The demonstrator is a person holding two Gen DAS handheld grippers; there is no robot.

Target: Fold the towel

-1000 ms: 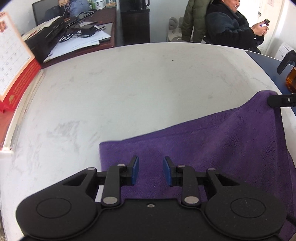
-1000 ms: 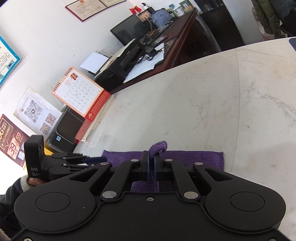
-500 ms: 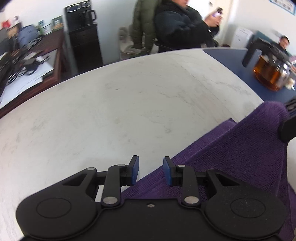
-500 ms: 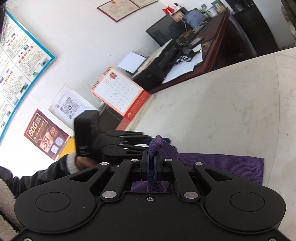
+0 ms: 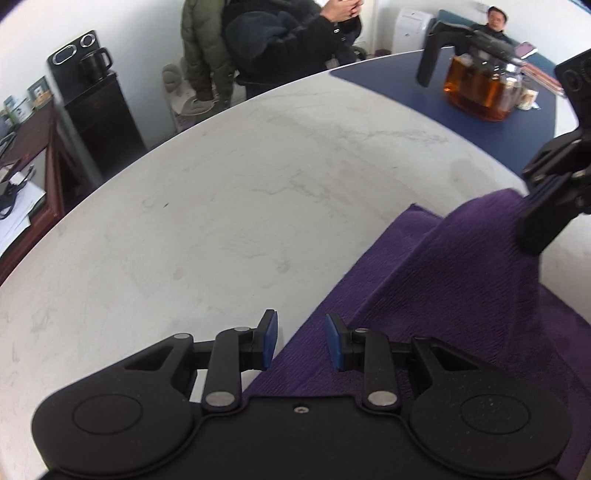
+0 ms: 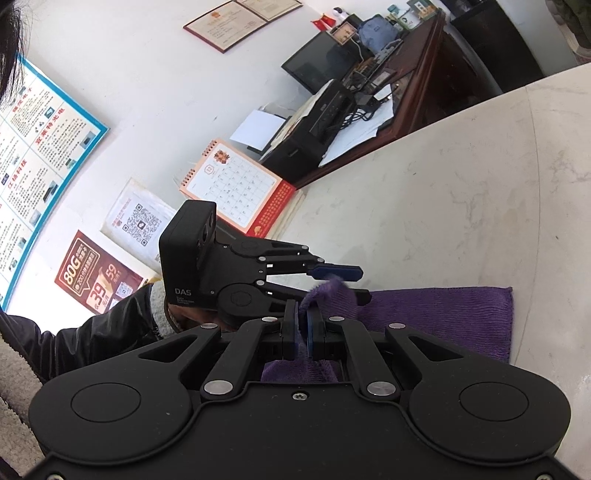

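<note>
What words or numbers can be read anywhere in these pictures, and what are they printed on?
"DAS": on the camera block of the left gripper.
"80G", "39" and "59": on the red poster.
"12": at the top of the desk calendar; its date grid is too small to read.
Blue-edged wall chart, framed certificate, QR-code sheet: print too small to read.

Towel (image 5: 461,295) near edge hidden by tongs.

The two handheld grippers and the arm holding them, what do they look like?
Both are matte black with silver pivot rivets and blue finger pads. The left gripper carries a boxy black camera block marked DAS. The sleeve behind it is shiny black with a pale fleecy cuff.
</note>
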